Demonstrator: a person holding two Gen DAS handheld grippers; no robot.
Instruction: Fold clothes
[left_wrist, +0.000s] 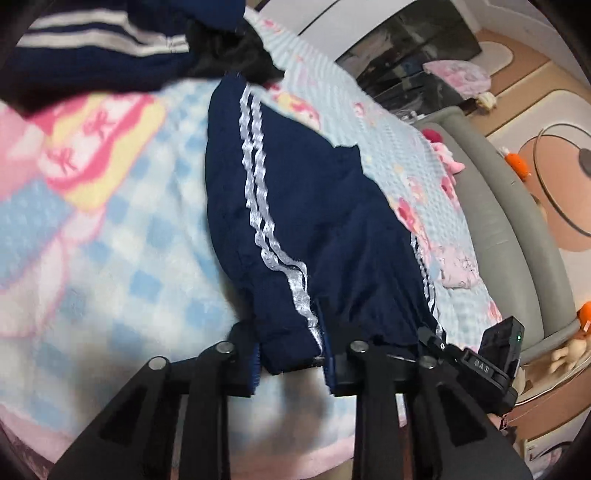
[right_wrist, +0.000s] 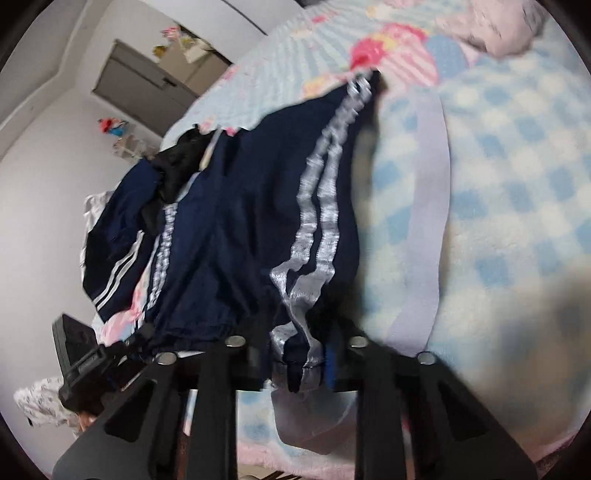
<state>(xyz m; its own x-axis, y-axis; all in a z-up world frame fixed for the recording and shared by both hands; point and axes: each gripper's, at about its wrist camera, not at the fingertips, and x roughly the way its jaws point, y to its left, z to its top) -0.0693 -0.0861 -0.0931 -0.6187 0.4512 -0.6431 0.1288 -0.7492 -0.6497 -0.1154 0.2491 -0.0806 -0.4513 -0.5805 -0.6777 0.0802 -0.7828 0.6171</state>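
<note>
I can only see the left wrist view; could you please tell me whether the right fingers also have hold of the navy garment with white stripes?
Observer: Yes, the right gripper has the striped edge of the navy blue fabric garment with double white stripes pinched between its fingers.
Operator: Thank you. Is anything lying next to the garment on that side?
Observer: A pale lilac fabric band runs across the blue-and-white checked fleece blanket, just beside the garment.
</note>
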